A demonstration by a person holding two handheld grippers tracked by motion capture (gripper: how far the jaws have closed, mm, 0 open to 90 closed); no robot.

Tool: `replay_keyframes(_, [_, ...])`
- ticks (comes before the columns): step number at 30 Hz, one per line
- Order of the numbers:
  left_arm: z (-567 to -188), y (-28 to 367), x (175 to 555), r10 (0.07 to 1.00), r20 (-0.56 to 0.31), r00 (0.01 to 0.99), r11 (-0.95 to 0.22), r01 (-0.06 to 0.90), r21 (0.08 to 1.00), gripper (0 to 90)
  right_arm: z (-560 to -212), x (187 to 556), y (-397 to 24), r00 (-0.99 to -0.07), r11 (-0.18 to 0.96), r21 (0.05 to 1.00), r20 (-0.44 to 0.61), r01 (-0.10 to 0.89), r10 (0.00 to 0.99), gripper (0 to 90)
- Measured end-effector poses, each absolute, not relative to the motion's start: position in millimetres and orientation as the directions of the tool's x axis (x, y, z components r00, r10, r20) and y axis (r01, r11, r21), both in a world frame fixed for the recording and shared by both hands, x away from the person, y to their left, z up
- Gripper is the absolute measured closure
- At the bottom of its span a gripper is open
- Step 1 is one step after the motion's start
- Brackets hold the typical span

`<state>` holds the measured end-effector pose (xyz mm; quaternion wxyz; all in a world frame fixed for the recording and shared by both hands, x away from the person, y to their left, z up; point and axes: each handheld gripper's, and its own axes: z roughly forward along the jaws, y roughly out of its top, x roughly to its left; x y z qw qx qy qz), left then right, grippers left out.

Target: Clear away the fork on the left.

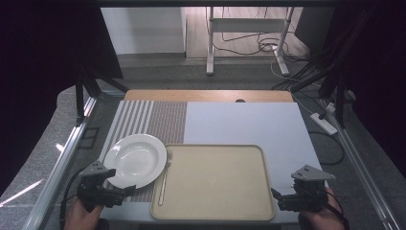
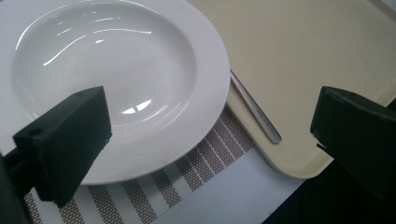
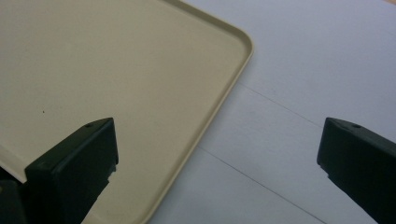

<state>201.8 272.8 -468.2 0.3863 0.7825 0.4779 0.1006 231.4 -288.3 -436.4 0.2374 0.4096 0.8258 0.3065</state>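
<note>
A white deep plate (image 1: 135, 159) rests on a striped placemat (image 1: 151, 120) at the table's left. A beige tray (image 1: 215, 184) lies beside it, bare except for a metal spoon (image 1: 163, 178) along its left rim. My left gripper (image 1: 122, 183) hovers open at the plate's near edge; in the left gripper view its jaws straddle the plate (image 2: 112, 65), the spoon handle (image 2: 257, 114) and the tray corner (image 2: 303, 56). My right gripper (image 1: 276, 197) stands open at the tray's near right corner, its jaws spanning the tray rim (image 3: 219, 100) with nothing between them.
White tabletop (image 1: 249, 122) extends behind and right of the tray, and shows again as a white surface (image 3: 303, 93) beside the tray. Metal frame rails (image 1: 72, 139) run along both table sides. A power strip (image 1: 323, 123) and cables lie on the floor at right.
</note>
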Motion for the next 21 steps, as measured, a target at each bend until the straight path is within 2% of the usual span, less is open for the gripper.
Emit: replay_keyframes(21, [-466.3,284.2,189.3,0.835,-0.219,0.506,-0.214,0.664,0.716,0.0,-436.6,231.3,-287.9,-0.549,0.479,0.700,-0.148,0.529,0.822,0.0])
